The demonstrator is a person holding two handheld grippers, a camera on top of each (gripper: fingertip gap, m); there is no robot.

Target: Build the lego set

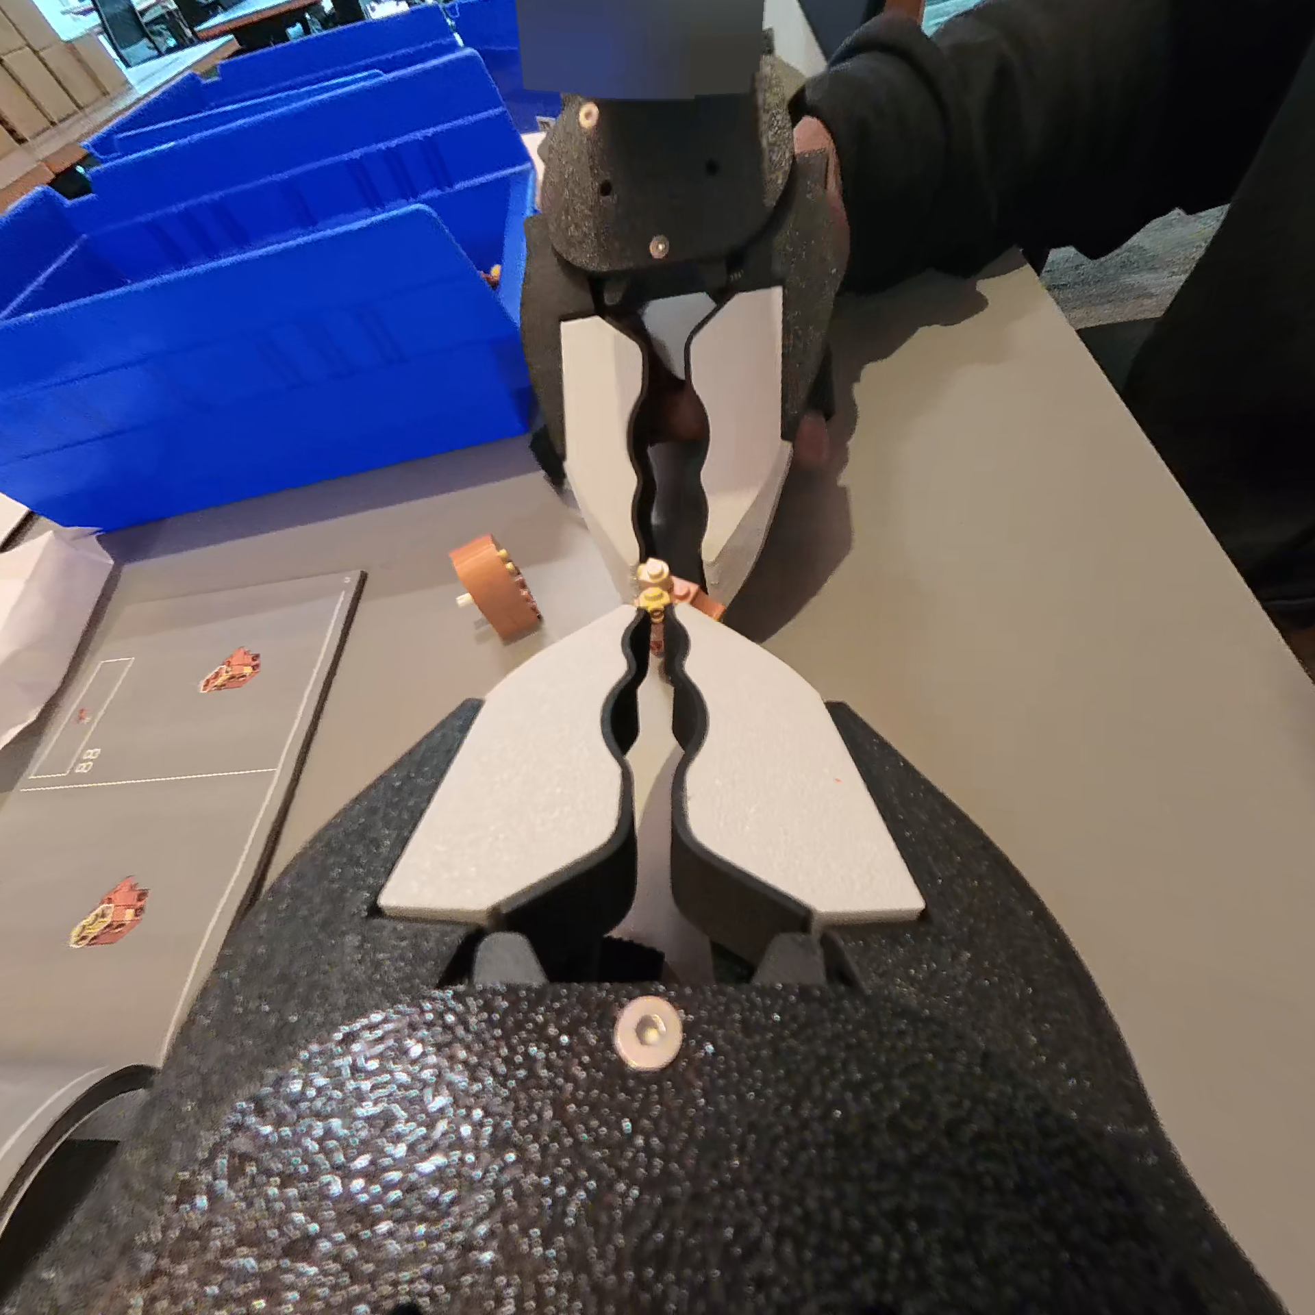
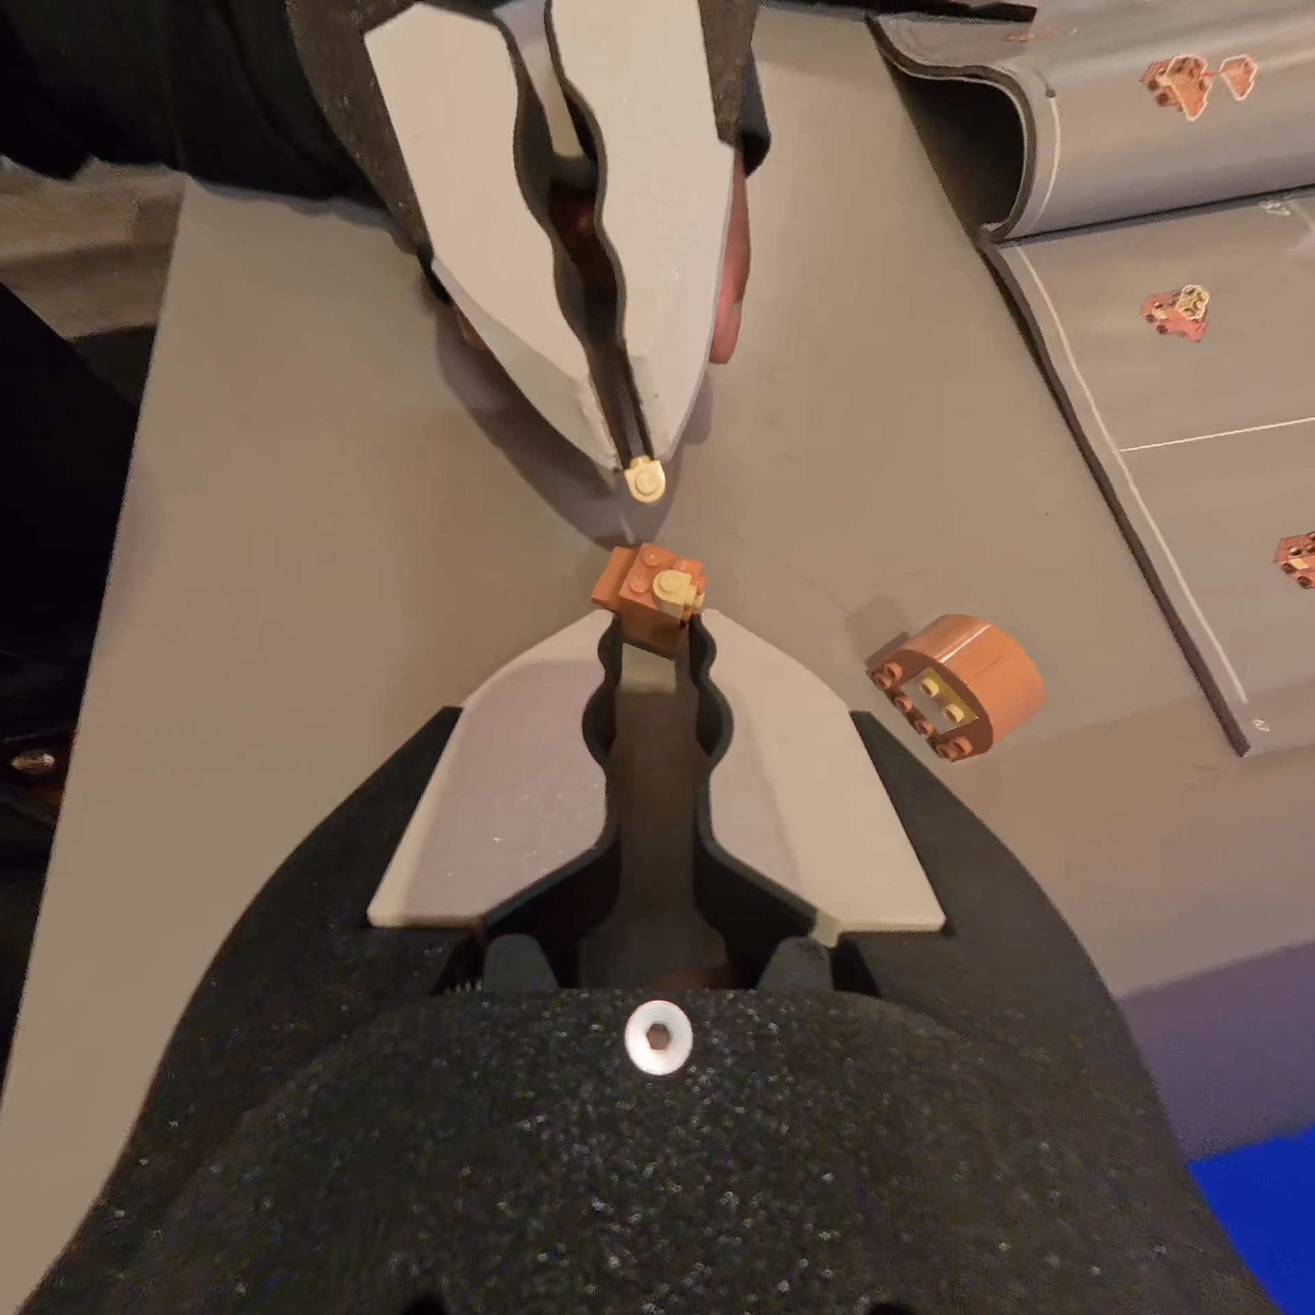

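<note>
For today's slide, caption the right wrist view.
Right jaws grip a brown brick assembly; left jaws hold a tan stud piece.

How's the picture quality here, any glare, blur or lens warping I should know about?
Left wrist view: strong glare on the left gripper's black housing, and the sleeve is motion-smeared. Right wrist view: even, dimmer light; the right gripper casts soft shadows on the table. Both views: wide-angle bending at the edges.
</note>
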